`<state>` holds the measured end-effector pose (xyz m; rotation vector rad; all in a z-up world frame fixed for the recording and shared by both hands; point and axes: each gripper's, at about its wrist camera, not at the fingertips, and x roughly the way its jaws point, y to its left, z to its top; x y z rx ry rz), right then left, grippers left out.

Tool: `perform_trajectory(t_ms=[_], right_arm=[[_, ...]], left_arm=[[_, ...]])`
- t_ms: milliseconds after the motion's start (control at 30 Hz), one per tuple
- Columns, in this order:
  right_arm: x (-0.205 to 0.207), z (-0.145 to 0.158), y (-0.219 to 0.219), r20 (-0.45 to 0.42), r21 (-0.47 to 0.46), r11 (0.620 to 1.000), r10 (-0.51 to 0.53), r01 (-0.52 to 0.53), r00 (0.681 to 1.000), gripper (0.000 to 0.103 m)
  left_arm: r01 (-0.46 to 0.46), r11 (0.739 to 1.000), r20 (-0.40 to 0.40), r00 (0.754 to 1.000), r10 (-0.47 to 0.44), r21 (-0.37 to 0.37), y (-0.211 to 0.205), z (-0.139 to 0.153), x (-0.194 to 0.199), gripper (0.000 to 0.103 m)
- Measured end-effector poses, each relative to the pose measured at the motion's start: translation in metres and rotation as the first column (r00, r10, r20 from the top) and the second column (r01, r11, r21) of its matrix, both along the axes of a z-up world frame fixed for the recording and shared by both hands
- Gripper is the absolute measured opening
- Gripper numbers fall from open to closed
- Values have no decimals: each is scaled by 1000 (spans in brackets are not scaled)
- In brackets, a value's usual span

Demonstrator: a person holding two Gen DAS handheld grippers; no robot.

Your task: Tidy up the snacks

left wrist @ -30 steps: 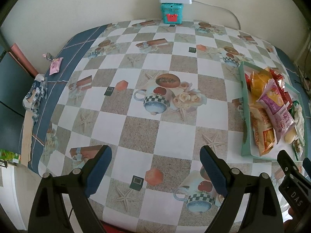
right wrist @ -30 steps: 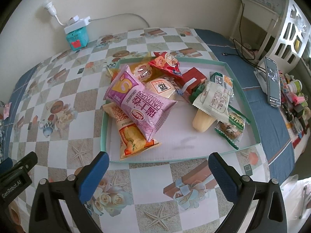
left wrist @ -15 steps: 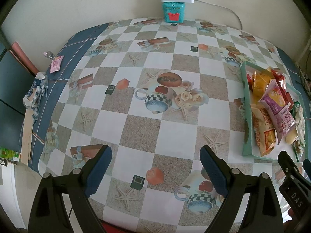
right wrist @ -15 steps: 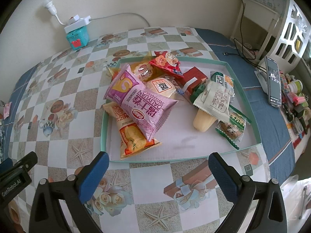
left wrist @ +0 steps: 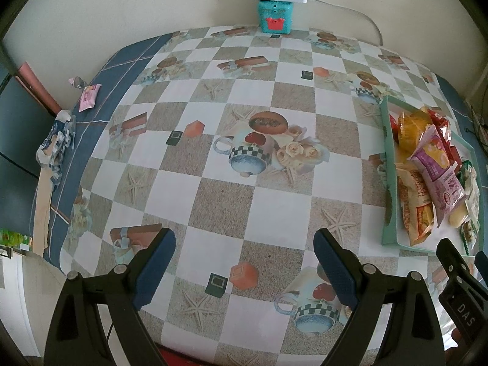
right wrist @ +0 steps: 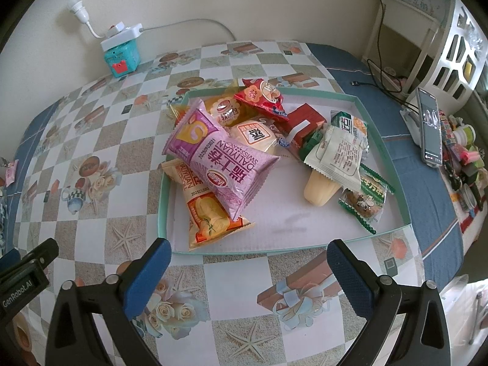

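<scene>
Well to the left of the tray (right wrist: 382, 140), at the table's blue border, lies a small pink packet (left wrist: 89, 97) whose print is too small to read. Nearer the tray, the left gripper (left wrist: 244, 245) hangs over the checked tablecloth (left wrist: 213, 195) with its jaws spread wide and nothing between them; in the right wrist view part of it shows at the lower left corner, bearing a label that reads "GenRobot.AI". Behind the tray and to its left, against the wall, stands a teal box (right wrist: 121, 56) with a white power strip (right wrist: 122, 33) on top.

Inside the tray the snacks sit in a loose heap. At its left side an orange bag (right wrist: 210, 213) lies flat, with "2025110" legible on it, and a purple bag (right wrist: 221, 160) rests across it, printed "DALIYUAN SWISS ROLL" (the date stamp beside it reads 20250908-something, the last digits unclear). Behind the purple bag, toward the tray's back wall, are a yellow pack (right wrist: 225, 108) and a red pack (right wrist: 263, 97) marked "Good Luck". Toward the middle sit a pale bun wrapper (right wrist: 254, 135) and a dark red box (right wrist: 305, 122). At the tray's right a white wrapper (right wrist: 337, 155) covers part of a pale yellow roll (right wrist: 318, 190), with a green-edged cookie packet (right wrist: 366, 198) just beside them.

Just in front of the tray the right gripper (right wrist: 248, 257) also stands agape, holding nothing. Right of the tray, a phone (right wrist: 430, 129) leans on a stand.
</scene>
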<state>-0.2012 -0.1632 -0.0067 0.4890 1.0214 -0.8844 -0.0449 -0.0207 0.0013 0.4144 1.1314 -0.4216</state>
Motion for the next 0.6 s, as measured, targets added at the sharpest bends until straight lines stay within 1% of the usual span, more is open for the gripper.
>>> perform_trajectory(t_ms=[600], right_arm=[[0, 0, -2, -1, 1, 1000, 1, -1, 1000, 103]], left_arm=[[-15, 1000, -12, 1000, 15, 8, -1, 0, 2, 92]])
